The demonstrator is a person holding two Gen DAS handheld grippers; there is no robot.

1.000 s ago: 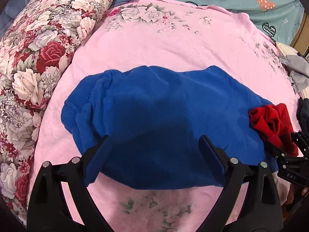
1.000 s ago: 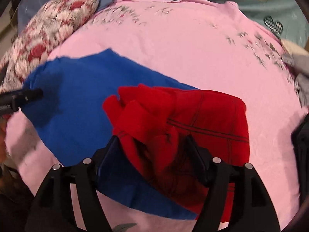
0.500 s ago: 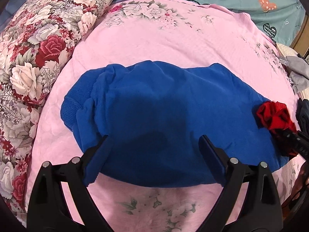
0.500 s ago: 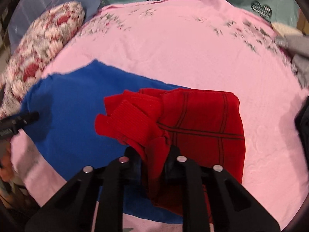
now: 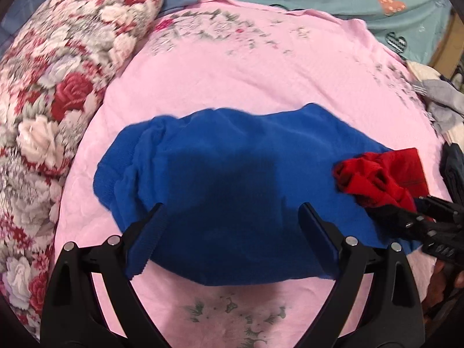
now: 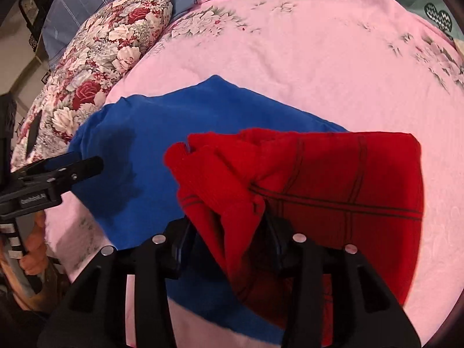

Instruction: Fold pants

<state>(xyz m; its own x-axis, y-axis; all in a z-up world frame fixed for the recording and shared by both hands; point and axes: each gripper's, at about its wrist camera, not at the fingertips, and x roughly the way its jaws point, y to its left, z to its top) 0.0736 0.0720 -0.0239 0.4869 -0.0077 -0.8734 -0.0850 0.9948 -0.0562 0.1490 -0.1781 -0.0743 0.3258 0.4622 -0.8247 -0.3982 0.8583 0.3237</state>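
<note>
Red pants: bunched front fold hides the right tongs' tips, which pinch it; lower edge cut off behind the frame. Rest lies flat w/ dark grid lines, partly over the blue garment on the pink bed sheet. Left tongs spread wide above the blue cloth, holding nothing. Floral pillow far left, blurred.

We see a pink floral bedspread covering the bed. Left of it lies a rose-patterned pillow; beyond its far edge, a teal quilt printed with hearts. At its right edge, grey and white clothes sit heaped.
</note>
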